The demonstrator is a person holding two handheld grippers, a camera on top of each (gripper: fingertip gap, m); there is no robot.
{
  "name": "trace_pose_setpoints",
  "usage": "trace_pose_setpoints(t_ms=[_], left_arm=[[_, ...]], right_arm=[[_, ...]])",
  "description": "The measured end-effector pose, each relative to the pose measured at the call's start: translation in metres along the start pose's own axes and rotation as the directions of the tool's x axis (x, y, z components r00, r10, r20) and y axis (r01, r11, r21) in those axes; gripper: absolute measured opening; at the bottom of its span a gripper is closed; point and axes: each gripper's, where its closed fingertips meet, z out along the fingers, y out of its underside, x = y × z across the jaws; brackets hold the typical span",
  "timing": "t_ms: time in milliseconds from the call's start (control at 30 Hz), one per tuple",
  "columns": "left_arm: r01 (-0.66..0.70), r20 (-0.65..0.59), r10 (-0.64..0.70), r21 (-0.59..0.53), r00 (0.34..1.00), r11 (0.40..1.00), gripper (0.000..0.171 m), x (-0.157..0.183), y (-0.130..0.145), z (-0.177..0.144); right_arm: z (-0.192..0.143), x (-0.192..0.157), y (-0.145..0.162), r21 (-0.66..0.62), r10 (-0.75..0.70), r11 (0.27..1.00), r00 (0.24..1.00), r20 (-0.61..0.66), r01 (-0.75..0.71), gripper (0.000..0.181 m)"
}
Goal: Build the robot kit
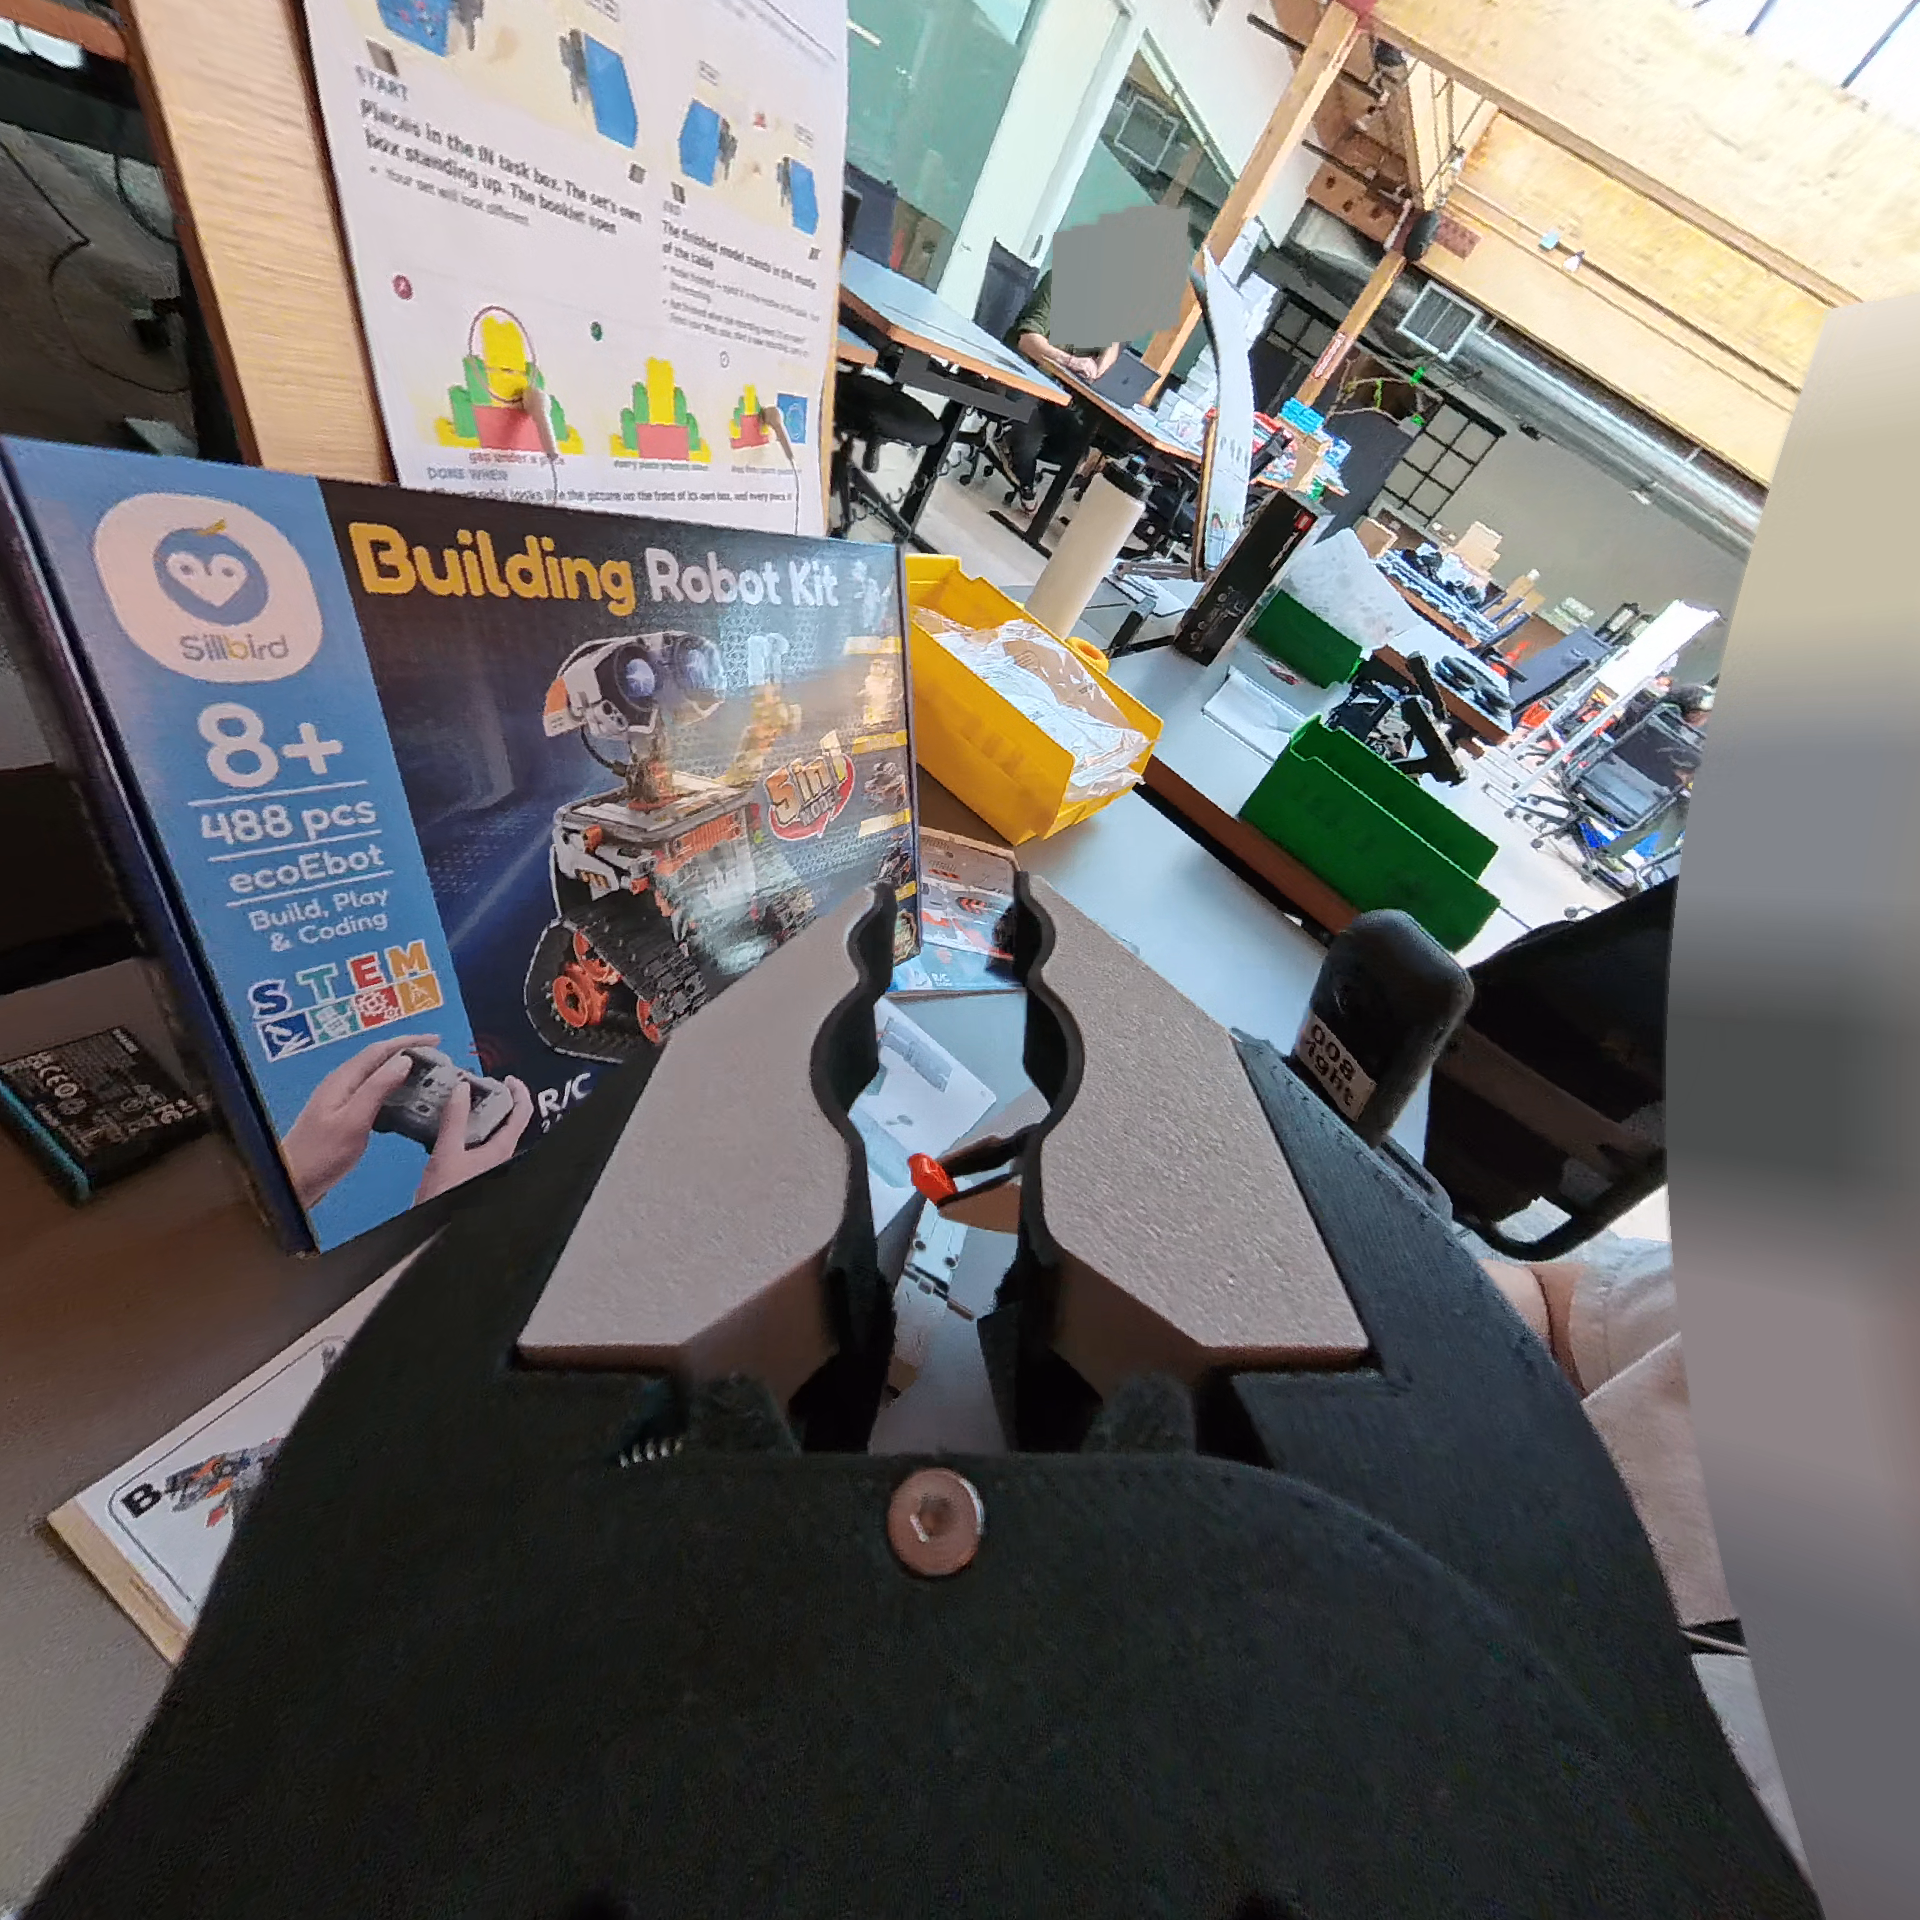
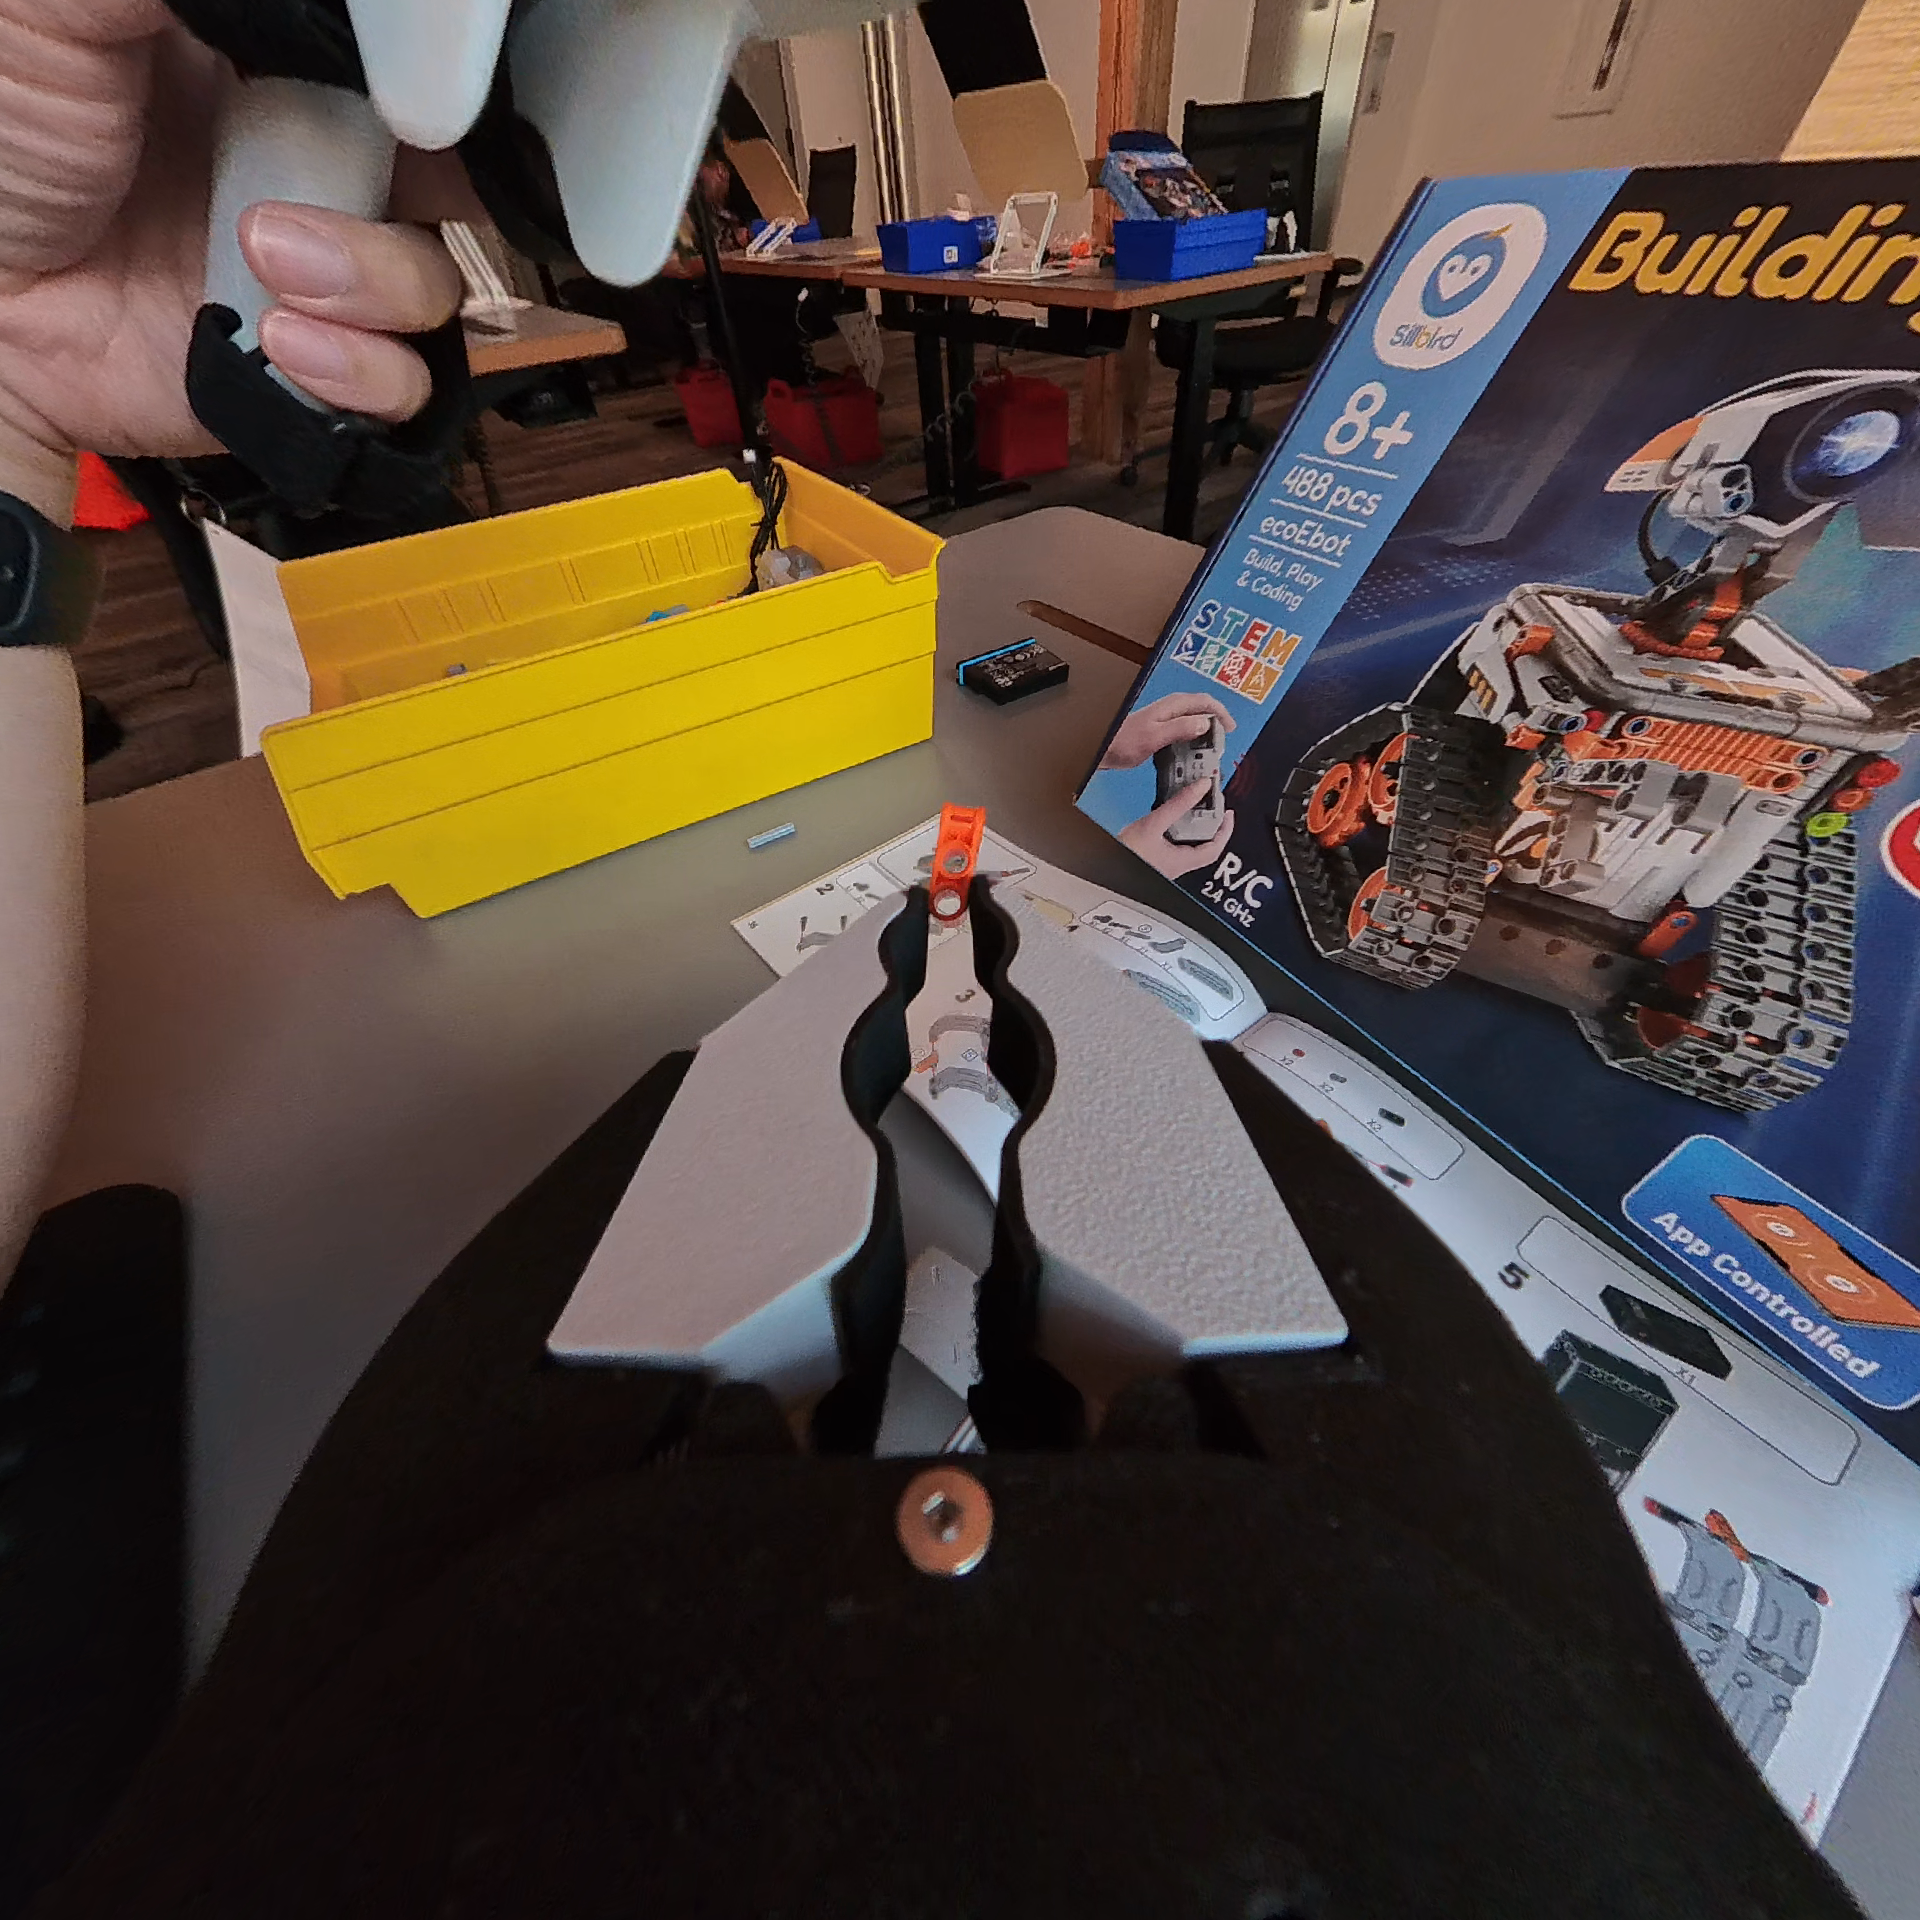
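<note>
Standing upright on the table [image 2: 312,1039], a big blue kit box [image 2: 1558,727] with a tracked robot printed on its front takes up most of the right side. Left of it sits a yellow bin [image 2: 582,727] with a few small parts and a dark cable inside; from the left wrist view a second yellow bin [image 1: 997,727] behind the box holds clear plastic bags, and two green bins [image 1: 1361,831] stand farther off on the next desk. An open booklet [image 2: 1195,997] lies flat in front of the box, under both grippers. A small black battery pack [image 2: 1013,670] rests between bin and box, and a tiny pale blue pin [image 2: 771,835] lies just before the bin. The right gripper [image 2: 951,904] is pinching an orange piece [image 2: 956,857] at its tips, held above the booklet. The left gripper [image 1: 951,925] is slightly parted with nothing between its fingers, and through that gap the orange piece shows again. A hand [image 2: 125,260] grips a pale handle at upper left.
</note>
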Motion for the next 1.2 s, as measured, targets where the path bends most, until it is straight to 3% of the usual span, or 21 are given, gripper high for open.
trace_pose_setpoints(t_ms=[367, 533, 767, 967, 1200], left_arm=[[-0.091, -0.126, 0.104, 0.107, 0.987, 0.990, 0.020, 0.046, -0.021, -0.004], [-0.071, -0.330, 0.124, 0.169, 0.936, 0.983, 0.020, 0.107, -0.030, -0.007], [-0.240, -0.247, 0.286, 0.200, 0.926, 0.950, 0.021, 0.138, -0.028, -0.006], [-0.301, -0.160, 0.342, 0.234, 0.926, 0.925, 0.028, 0.132, -0.028, -0.009], [-0.214, -0.281, 0.294, 0.282, 0.913, 0.935, 0.030, 0.143, -0.032, -0.012]], right_arm=[[-0.011, 0.024, -0.014, 0.140, 0.153, 0.978, 0.987, 0.042, -0.157, 0.007], [-0.017, 0.029, -0.023, 0.200, 0.207, 0.955, 0.975, 0.084, -0.220, 0.007], [-0.028, 0.033, -0.037, 0.276, 0.235, 0.924, 0.963, 0.134, -0.264, 0.007], [-0.034, 0.041, -0.043, 0.290, 0.242, 0.914, 0.956, 0.168, -0.282, 0.007], [-0.045, 0.048, -0.052, 0.314, 0.203, 0.916, 0.964, 0.173, -0.250, 0.007]])
